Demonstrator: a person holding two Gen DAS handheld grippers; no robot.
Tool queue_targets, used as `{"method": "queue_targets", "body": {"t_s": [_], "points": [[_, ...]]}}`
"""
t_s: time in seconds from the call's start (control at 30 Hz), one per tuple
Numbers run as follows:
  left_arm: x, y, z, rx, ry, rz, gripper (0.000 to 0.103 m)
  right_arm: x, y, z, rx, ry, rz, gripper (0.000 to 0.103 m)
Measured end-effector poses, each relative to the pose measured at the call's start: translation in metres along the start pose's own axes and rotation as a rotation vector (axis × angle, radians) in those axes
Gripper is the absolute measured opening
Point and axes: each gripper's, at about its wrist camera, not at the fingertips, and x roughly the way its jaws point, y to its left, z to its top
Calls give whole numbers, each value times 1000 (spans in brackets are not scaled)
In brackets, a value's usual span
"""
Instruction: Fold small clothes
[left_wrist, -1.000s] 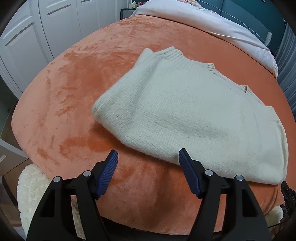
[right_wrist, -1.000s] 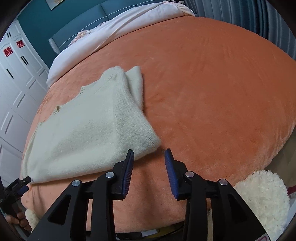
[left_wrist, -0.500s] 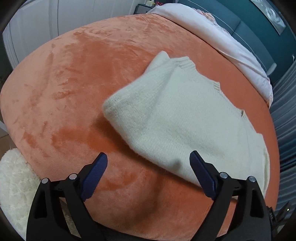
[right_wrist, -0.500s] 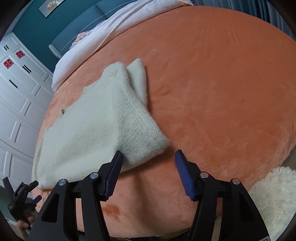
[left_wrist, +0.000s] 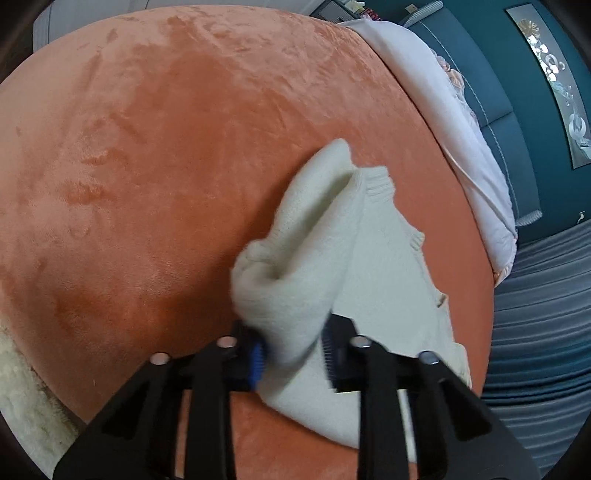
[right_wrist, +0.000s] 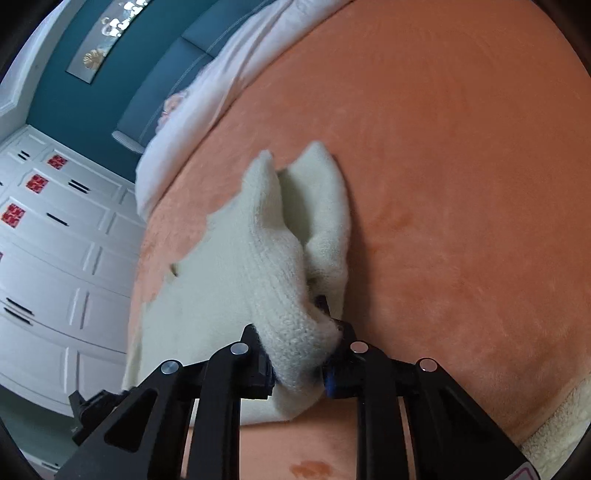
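Both pairs of fingers, open and short of the sweater (left_wrist: 369, 258) half a second ago, have closed: the left gripper (left_wrist: 293, 360) and right gripper (right_wrist: 297, 363) each pinch a near corner, lifted off the orange bed (left_wrist: 147, 166). The sleeves look folded in; the halving fold seems just starting. No legible writing shows.

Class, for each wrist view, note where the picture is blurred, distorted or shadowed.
Left wrist view: left gripper fingers motion-blurred, sweater soft-edged, orange bed cover bulging from fisheye. Right wrist view: right gripper sharper, wardrobe doors curved, a soft shadow beside the sweater.
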Motion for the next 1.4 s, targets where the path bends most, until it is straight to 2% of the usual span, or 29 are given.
{"method": "queue_targets", "body": {"t_s": [0.03,0.1,0.17,0.23,0.3,0.4,0.47,0.5,0.57,0.6,0.63,0.67,0.73,0.83,0.9,0.97,1.0,1.07,1.1,1.13,1.17,1.3,1.4], "points": [[-14,-4,2,4,-1,-48,11,-12,10,5,-15,-24,35,15],[-41,-10,2,22,-10,-93,10,-39,32,12,-52,-49,80,15],[-65,-9,-4,56,-7,-101,9,-63,50,6,-129,-58,85,14],[-78,1,-17,77,24,-86,9,-82,52,-9,-179,-43,48,14],[-82,21,-35,84,67,-49,9,-89,31,-27,-167,7,-5,15],[-65,54,-65,117,123,62,9,-72,-16,-56,-159,140,-175,19],[-64,66,-72,98,116,124,9,-70,-31,-65,-136,158,-222,24],[-71,66,-72,90,85,118,12,-77,-28,-64,-135,131,-221,30],[-90,52,-67,132,4,103,30,-94,-10,-57,-205,34,-265,38],[-97,41,-64,173,-38,112,51,-101,1,-54,-256,-15,-296,45],[-105,26,-61,224,-90,122,68,-106,11,-51,-310,-60,-315,54],[-109,10,-59,281,-132,120,72,-107,24,-47,-361,-91,-311,59],[-101,-17,-52,372,-156,113,83,-96,42,-39,-427,-105,-293,63],[-65,-40,-41,440,-141,106,84,-56,59,-31,-525,-59,-307,64],[-32,-45,-32,433,-99,130,84,-31,56,-23,-552,-46,-344,64],[-7,-46,-22,409,-62,140,81,-10,53,-18,-495,-14,-329,64],[2,-45,-19,390,-63,170,77,0,45,-12,-448,0,-300,64],[18,-42,-12,367,-32,168,64,17,31,-3,-366,36,-292,60],[23,-39,-9,356,-13,160,40,24,26,0,-338,50,-286,32],[27,-39,-6,341,13,145,12,29,23,6,-312,71,-276,9],[26,-39,-3,326,27,126,8,29,24,11,-290,81,-249,9],[-11,-54,5,362,-79,49,8,-14,58,27,-324,-67,-75,8],[-8,-58,11,371,-91,80,8,-22,68,38,-358,-141,-59,9]]}}
